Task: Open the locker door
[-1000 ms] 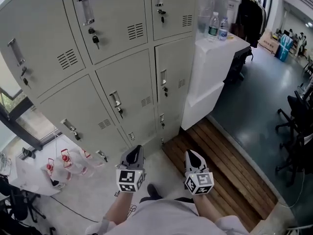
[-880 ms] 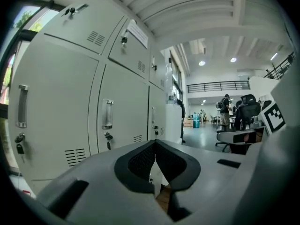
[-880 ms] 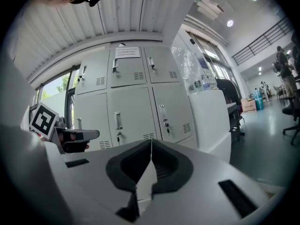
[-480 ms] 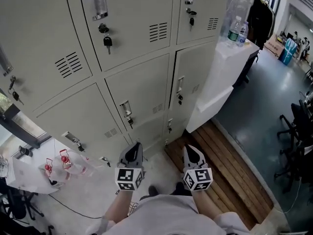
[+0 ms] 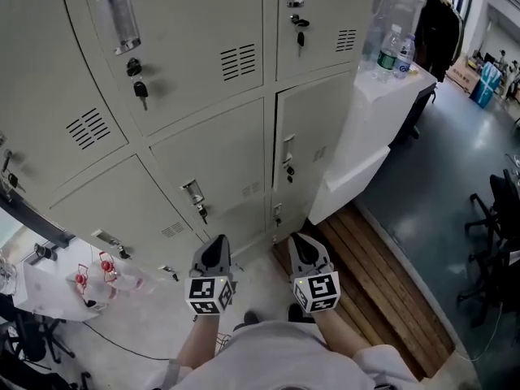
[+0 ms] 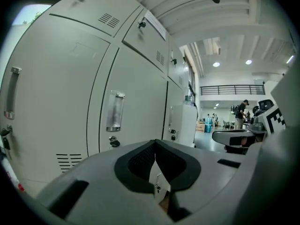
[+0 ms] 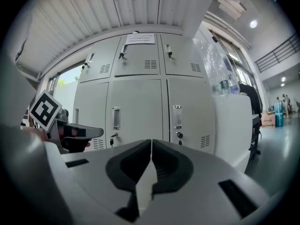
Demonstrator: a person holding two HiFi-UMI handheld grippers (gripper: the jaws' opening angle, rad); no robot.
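Head view: closed grey lockers [image 5: 203, 136] fill the upper left; left gripper [image 5: 214, 250] and right gripper [image 5: 299, 246] sit low centre, well short of them. Left gripper view: jaws together, empty. Right gripper view: jaws together, empty; a door handle [image 7: 176, 116] is just above centre, so best spread the jaws before reaching it.

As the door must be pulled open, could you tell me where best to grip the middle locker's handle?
I'd grip the handle mid-length, coming from the front, jaws spanning its narrow width: it stands upright by the door's left edge, above the key.

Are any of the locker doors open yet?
Shut. Every locker door in view sits flush with its neighbours; no swung edge or dark gap shows.
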